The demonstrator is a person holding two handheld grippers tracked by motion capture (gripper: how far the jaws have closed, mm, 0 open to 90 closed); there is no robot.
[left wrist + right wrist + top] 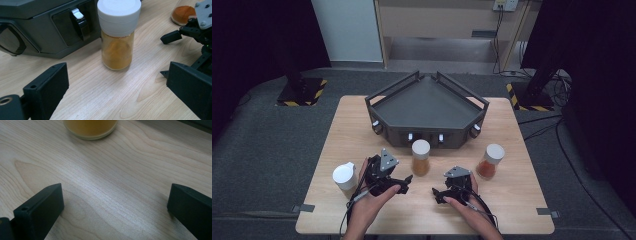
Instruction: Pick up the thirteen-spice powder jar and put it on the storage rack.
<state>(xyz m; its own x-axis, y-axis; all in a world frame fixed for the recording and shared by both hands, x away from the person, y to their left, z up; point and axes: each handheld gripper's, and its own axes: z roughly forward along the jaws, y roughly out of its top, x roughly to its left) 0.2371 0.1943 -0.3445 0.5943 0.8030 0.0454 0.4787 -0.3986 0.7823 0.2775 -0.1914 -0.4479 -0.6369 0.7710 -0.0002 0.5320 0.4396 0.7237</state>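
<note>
The yellow-filled jar (420, 157) stands upright on the wooden surface (362, 120), just in front of the dark tray (427, 102), probably lined up there to be picked up. Both grippers rest near it, angled inward: the left gripper (404, 184) and the right gripper (438, 195) each have jaws spread wide and empty. The jar sits just beyond and between them, untouched.

Left gripper (117, 85): fingers spread wide, nothing between them, low over the tabletop (100, 95).
Jar (118, 35): upright, white cap, yellow-orange powder inside; ahead of the fingers, apart from them.
Black tray (45, 27): behind the jar, just beside it.
Right gripper (170, 55): at right edge, fingers apart.
Second jar (183, 13): top right, reddish contents.
</note>
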